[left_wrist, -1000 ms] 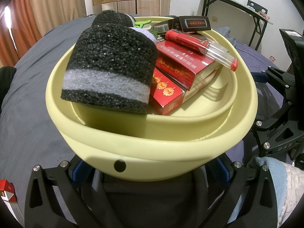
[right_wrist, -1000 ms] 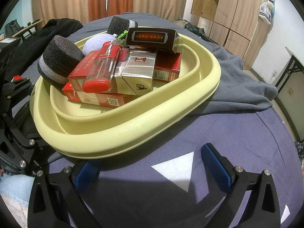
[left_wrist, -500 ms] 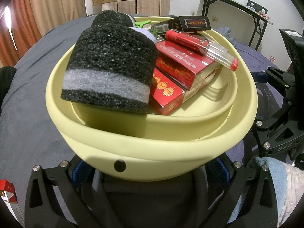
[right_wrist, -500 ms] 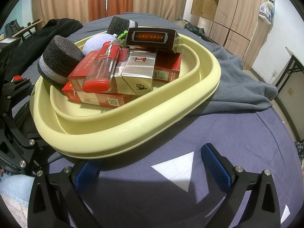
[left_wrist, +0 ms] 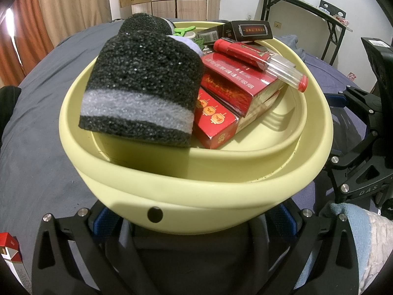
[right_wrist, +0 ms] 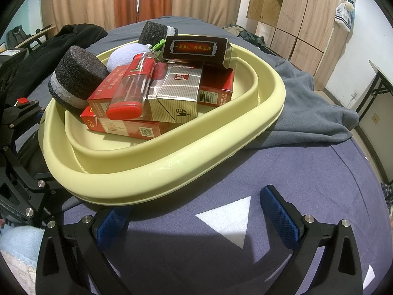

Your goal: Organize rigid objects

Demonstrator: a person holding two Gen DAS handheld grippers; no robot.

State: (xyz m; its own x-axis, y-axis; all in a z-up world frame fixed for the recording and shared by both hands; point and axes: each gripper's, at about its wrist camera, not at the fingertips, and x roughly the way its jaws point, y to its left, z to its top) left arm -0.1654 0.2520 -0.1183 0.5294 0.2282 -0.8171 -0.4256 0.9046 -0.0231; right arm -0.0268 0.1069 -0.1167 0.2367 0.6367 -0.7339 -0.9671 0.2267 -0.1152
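A pale yellow basin [left_wrist: 196,191] [right_wrist: 172,162] stands on a bed and holds a black-and-grey foam block [left_wrist: 142,86] [right_wrist: 73,78], red cigarette boxes [left_wrist: 235,83] [right_wrist: 122,125], a silver striped box [right_wrist: 176,93], a dark box [left_wrist: 250,30] [right_wrist: 196,49] and a red lighter [left_wrist: 260,61] [right_wrist: 132,86]. My left gripper [left_wrist: 194,223] is open, its blue pads either side of the basin's near wall. My right gripper [right_wrist: 196,217] is open and empty, just before the basin's rim.
A red-and-white cigarette pack [left_wrist: 9,253] lies at the lower left of the left wrist view. A grey blanket [right_wrist: 307,103] is bunched right of the basin. Black clothing [right_wrist: 61,41] lies at the far left. A folding table [left_wrist: 307,7] and wardrobes [right_wrist: 294,19] stand behind.
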